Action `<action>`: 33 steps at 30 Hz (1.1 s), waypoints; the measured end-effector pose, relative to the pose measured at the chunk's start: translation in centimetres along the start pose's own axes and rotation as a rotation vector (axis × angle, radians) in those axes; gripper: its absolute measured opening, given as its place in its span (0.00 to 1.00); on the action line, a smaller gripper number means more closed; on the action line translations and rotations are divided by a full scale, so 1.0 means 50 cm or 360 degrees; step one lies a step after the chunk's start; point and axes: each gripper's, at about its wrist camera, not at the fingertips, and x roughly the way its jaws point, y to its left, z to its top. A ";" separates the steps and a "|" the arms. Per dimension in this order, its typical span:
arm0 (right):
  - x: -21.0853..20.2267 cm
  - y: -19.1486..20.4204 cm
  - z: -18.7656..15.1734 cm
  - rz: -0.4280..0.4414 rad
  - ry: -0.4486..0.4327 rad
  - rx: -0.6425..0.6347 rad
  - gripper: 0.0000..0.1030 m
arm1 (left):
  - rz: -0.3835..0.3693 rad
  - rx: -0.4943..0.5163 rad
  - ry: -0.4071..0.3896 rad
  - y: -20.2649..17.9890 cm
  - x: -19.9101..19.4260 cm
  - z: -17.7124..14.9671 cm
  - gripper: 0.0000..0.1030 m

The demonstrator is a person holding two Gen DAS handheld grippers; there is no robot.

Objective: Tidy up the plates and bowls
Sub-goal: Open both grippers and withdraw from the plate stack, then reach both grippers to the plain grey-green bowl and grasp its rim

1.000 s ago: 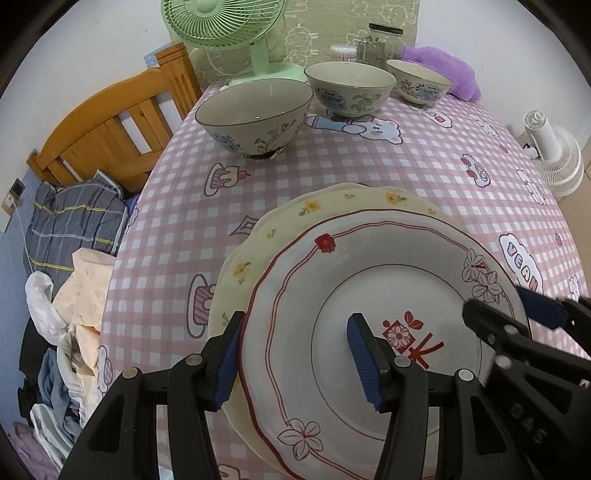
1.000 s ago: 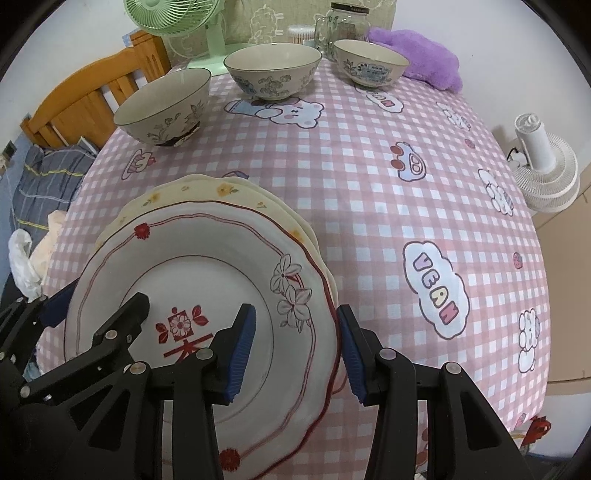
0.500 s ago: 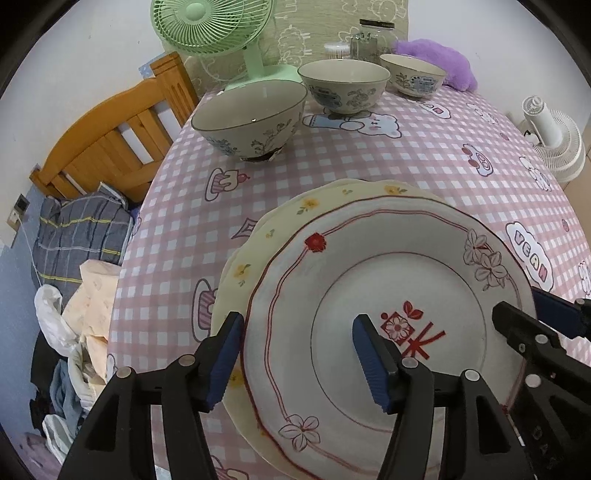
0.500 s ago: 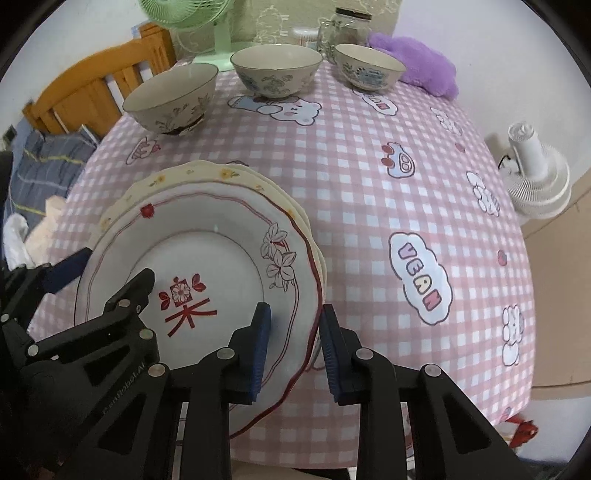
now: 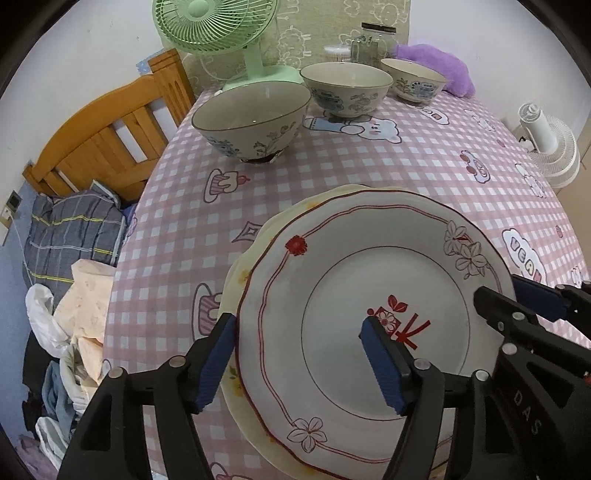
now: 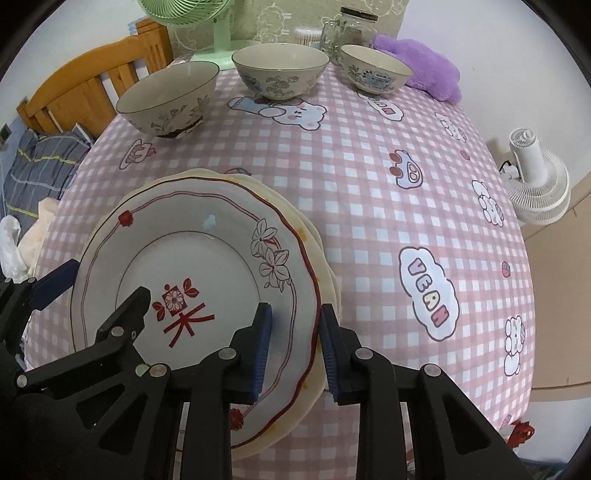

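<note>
A white plate with red trim [image 5: 369,295] lies on top of cream plates [image 5: 236,280] on the pink checked tablecloth [image 5: 221,199]. My left gripper [image 5: 298,321] straddles the stack's left rim. Its jaws are opening and the pads stand clear of the plate. My right gripper [image 6: 294,310] is shut on the stack's right rim [image 6: 314,295], one pad over the white plate and one outside the edge. Three patterned bowls stand apart at the back: a large one [image 5: 251,122], a middle one [image 5: 347,88] and a small one [image 5: 413,79].
A green fan [image 5: 221,26], a glass jar [image 5: 369,44] and a purple plush [image 5: 436,62] line the table's far edge. A wooden bed frame [image 5: 110,125] and piled clothes [image 5: 74,229] lie to the left. A white floor fan [image 5: 550,147] stands to the right.
The right gripper's jaws have closed in on the plates' right rim. The left gripper's jaws have spread wider around the left rim. The bowls have not moved.
</note>
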 end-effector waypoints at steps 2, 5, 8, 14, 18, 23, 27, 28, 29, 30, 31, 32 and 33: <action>0.003 -0.003 0.006 0.0013 0.0016 0.0016 0.32 | 0.0005 -0.0012 0.0004 0.005 0.002 0.002 0.74; 0.004 -0.002 0.010 0.0031 0.0024 0.0018 0.36 | 0.0007 -0.0037 0.0012 0.016 0.004 0.004 0.75; -0.005 -0.001 0.011 0.0033 -0.0010 0.0017 0.52 | 0.0006 -0.0074 0.0028 0.034 0.004 0.005 0.75; -0.037 -0.004 0.026 0.0082 -0.0080 0.0054 0.67 | -0.0021 -0.0129 0.0002 0.065 -0.019 0.023 0.82; -0.063 -0.007 0.058 0.0149 -0.0149 0.0093 0.67 | -0.0053 -0.0161 -0.0033 0.074 -0.036 0.049 0.84; -0.082 0.002 0.115 0.0191 -0.0227 0.0097 0.67 | -0.0053 -0.0190 -0.0115 0.078 -0.054 0.099 0.84; -0.081 0.012 0.162 0.0218 -0.0282 0.0035 0.67 | -0.0018 -0.0232 -0.0166 0.089 -0.046 0.146 0.82; -0.077 0.013 0.175 0.0218 -0.0289 0.0028 0.67 | -0.0007 -0.0239 -0.0168 0.093 -0.042 0.156 0.82; -0.073 0.014 0.187 0.0220 -0.0290 0.0025 0.67 | -0.0002 -0.0247 -0.0171 0.096 -0.039 0.164 0.81; -0.067 0.016 0.202 0.0227 -0.0294 0.0024 0.67 | 0.0001 -0.0253 -0.0176 0.099 -0.036 0.172 0.80; -0.062 0.017 0.216 0.0239 -0.0303 0.0027 0.67 | 0.0009 -0.0261 -0.0183 0.103 -0.032 0.183 0.80; -0.058 0.020 0.227 0.0248 -0.0310 0.0029 0.67 | 0.0028 -0.0267 -0.0193 0.109 -0.026 0.197 0.80; -0.054 0.022 0.238 0.0250 -0.0318 0.0028 0.67 | 0.0038 -0.0268 -0.0202 0.111 -0.023 0.204 0.80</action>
